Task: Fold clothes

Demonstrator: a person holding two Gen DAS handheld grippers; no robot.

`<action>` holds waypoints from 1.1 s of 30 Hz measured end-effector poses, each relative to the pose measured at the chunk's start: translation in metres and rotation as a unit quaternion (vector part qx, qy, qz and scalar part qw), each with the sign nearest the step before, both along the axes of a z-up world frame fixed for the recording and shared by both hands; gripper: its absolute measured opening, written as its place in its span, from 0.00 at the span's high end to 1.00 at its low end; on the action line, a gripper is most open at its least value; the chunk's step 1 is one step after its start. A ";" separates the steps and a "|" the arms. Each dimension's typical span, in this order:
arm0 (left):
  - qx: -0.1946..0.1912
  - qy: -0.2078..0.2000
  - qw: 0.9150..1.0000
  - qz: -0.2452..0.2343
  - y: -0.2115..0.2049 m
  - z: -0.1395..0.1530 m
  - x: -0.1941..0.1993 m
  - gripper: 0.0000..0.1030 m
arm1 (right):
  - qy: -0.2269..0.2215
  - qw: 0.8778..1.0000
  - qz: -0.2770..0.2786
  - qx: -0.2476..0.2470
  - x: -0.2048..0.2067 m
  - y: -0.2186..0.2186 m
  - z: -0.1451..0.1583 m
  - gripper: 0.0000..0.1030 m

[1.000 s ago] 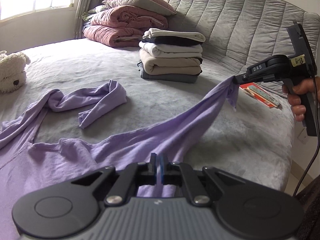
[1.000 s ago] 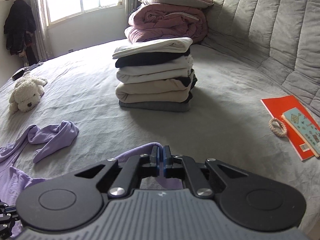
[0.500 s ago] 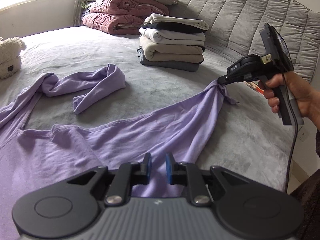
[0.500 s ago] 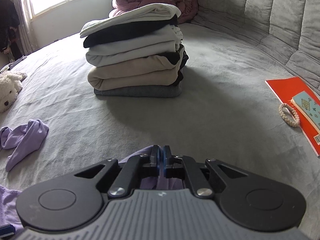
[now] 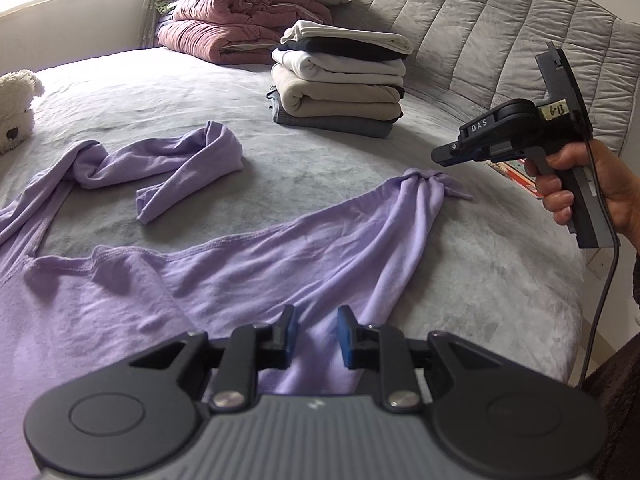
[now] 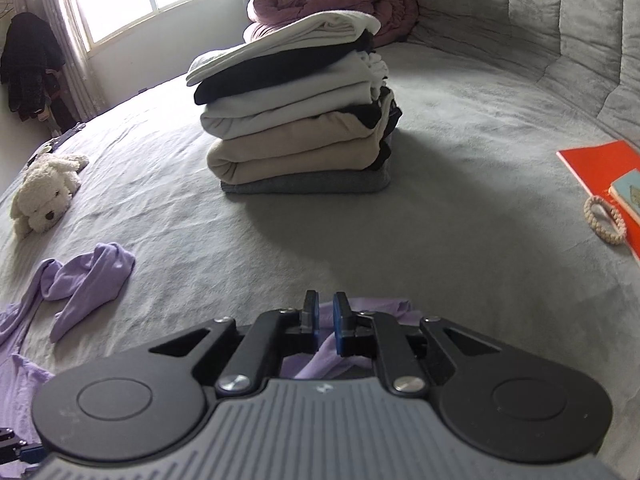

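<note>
A lilac long-sleeved top (image 5: pixel 224 280) lies spread on the grey bed (image 5: pixel 320 184), its hem corner bunched at the right (image 5: pixel 426 178) and one sleeve twisted at the far left (image 5: pixel 176 160). My left gripper (image 5: pixel 316 334) is open and empty just above the cloth's near edge. My right gripper (image 6: pixel 326 316) is open a little and empty, above the bunched corner (image 6: pixel 376 308); in the left wrist view it (image 5: pixel 444 156) hovers just right of and above that corner. The sleeve also shows in the right wrist view (image 6: pixel 88 276).
A stack of folded clothes (image 5: pixel 340 88) stands mid-bed, with pink quilts and a pillow (image 5: pixel 248 24) behind it by the padded headboard (image 5: pixel 500 40). A white plush dog (image 6: pixel 44 192) lies at the left. An orange book (image 6: pixel 600 168) and a bead bracelet (image 6: pixel 604 220) lie at the right.
Both grippers have opened and let go of the top. Its raised hem corner has dropped onto the bed, and my right gripper has lifted slightly away from it.
</note>
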State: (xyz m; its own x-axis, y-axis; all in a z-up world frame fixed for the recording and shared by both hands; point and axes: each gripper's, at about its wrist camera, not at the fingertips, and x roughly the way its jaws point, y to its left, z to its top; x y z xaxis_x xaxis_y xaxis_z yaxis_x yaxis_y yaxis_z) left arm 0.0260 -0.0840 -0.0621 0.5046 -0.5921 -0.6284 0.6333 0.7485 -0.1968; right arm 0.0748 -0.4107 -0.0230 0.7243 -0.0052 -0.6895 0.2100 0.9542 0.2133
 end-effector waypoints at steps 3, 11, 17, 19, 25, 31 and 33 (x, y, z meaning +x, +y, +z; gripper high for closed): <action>0.000 -0.001 1.000 0.000 -0.001 0.000 -0.001 0.77 | 0.008 1.000 0.019 0.021 -0.002 0.005 -0.004 0.88; 0.003 -0.007 1.000 -0.004 -0.002 0.000 -0.003 0.73 | 0.027 0.998 0.052 -0.008 0.011 0.020 -0.025 0.88; 0.000 -0.003 1.000 0.000 0.000 0.000 0.000 0.71 | 0.011 0.999 0.037 -0.032 0.031 0.018 -0.035 0.88; -0.003 -0.001 1.000 0.003 0.000 0.000 0.002 0.71 | 0.005 0.999 0.028 -0.034 0.037 0.018 -0.037 0.88; -0.006 -0.006 1.000 0.005 0.003 0.004 0.003 0.69 | -0.012 0.998 -0.030 -0.061 0.041 0.010 -0.034 0.88; -0.013 -0.011 1.000 0.000 0.006 0.011 -0.001 0.65 | -0.012 0.997 -0.067 -0.027 0.013 -0.019 -0.017 0.76; -0.011 -0.013 1.000 -0.004 0.006 0.012 -0.003 0.63 | -0.007 0.997 -0.075 -0.014 0.004 -0.024 -0.013 0.62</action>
State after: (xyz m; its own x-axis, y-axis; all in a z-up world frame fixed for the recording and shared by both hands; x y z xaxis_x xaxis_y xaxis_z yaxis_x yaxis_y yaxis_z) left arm 0.0234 -0.0783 -0.0505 0.5156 -0.6100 -0.6017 0.6446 0.7388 -0.1966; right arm 0.0791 -0.4352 -0.0364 0.7231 -0.1341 -0.6776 0.3486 0.9177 0.1903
